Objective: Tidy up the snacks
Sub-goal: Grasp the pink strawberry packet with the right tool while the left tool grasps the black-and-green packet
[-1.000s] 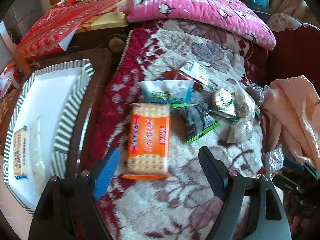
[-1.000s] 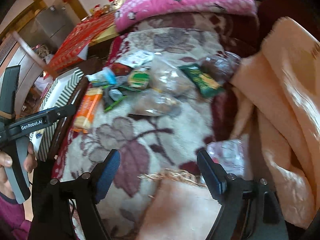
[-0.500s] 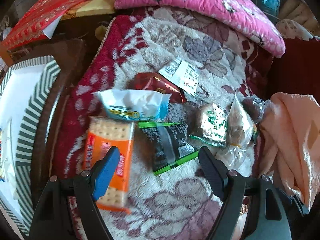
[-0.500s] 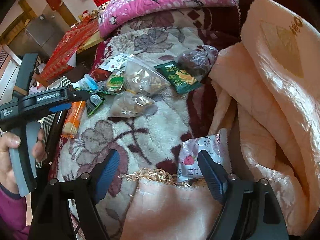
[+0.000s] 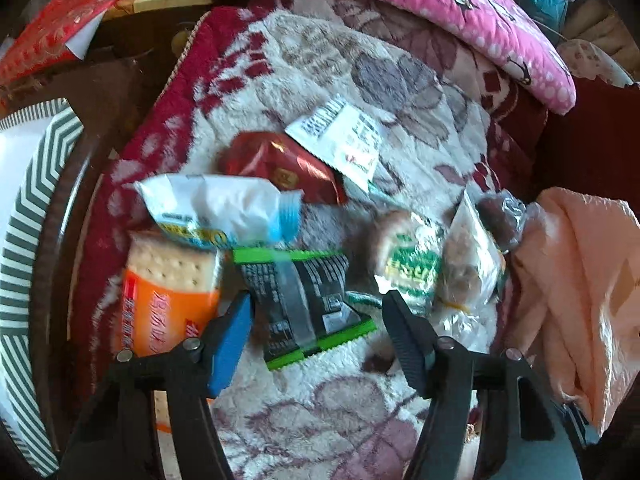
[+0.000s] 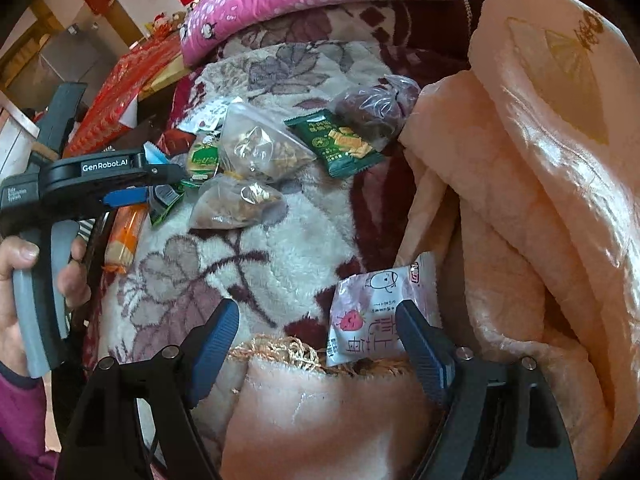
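Snack packets lie scattered on a floral blanket (image 5: pixel 320 400). My left gripper (image 5: pixel 320 320) points down over a black-and-green packet (image 5: pixel 304 300), which lies between its jaws. The jaws are closing, and the pads stand just clear of the packet. An orange cracker pack (image 5: pixel 168 292) lies beside the left finger. My right gripper (image 6: pixel 318 340) is open. A pink-and-white packet (image 6: pixel 372 312) rests at the blanket's fringe just inside its right finger. In the right wrist view the left gripper (image 6: pixel 160 184) hovers over the pile at the left.
A white-and-blue packet (image 5: pixel 216 208), red packet (image 5: pixel 280 164), white sachet (image 5: pixel 344 140), green-labelled cake (image 5: pixel 412 264) and clear bags (image 6: pixel 260 148) crowd the blanket. A striped tray (image 5: pixel 36 184) sits left. A peach blanket (image 6: pixel 540 200) is heaped right, a pink pillow (image 5: pixel 400 4) behind.
The left gripper has shifted from over the orange cracker pack to straddle the black-and-green packet, and its jaws have narrowed. The right gripper has come down over the pink-and-white packet.
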The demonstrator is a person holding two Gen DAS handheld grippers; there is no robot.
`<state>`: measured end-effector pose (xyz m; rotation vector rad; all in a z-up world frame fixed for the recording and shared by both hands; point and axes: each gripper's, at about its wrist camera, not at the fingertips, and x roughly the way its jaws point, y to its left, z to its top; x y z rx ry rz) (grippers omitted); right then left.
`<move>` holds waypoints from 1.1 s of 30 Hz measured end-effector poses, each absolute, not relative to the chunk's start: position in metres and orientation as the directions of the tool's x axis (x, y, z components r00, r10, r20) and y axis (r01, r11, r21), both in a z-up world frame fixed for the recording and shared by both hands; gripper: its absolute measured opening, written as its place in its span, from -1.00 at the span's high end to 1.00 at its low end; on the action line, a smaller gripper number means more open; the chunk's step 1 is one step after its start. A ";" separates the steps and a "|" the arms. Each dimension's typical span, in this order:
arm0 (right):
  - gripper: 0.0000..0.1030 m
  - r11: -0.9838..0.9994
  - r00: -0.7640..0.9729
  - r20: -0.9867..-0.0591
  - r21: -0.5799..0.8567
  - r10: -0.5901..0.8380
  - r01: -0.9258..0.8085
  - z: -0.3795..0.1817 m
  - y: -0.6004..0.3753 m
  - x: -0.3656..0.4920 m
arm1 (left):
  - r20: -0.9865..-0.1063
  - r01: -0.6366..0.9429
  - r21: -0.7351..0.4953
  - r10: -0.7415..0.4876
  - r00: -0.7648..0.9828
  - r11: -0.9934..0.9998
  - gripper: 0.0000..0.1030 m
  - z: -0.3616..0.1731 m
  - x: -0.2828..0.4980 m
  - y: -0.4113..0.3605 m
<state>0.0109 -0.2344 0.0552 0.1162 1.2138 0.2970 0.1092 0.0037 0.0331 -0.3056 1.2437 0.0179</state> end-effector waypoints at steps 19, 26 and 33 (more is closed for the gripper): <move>-0.69 0.970 0.303 -0.922 0.229 0.243 -0.082 0.045 -0.247 0.014 | -0.940 -0.203 -0.212 -0.143 0.309 0.956 -0.29 0.022 0.112 0.006; -0.71 0.982 0.294 -0.940 0.146 0.175 -0.116 0.035 -0.244 0.025 | -0.940 -0.194 -0.205 -0.138 0.311 0.959 -0.36 0.021 0.113 0.003; -0.12 0.982 0.275 -0.949 0.116 0.153 -0.147 0.018 -0.241 0.029 | -0.948 -0.163 -0.169 -0.115 0.298 0.972 -0.21 0.019 0.113 -0.004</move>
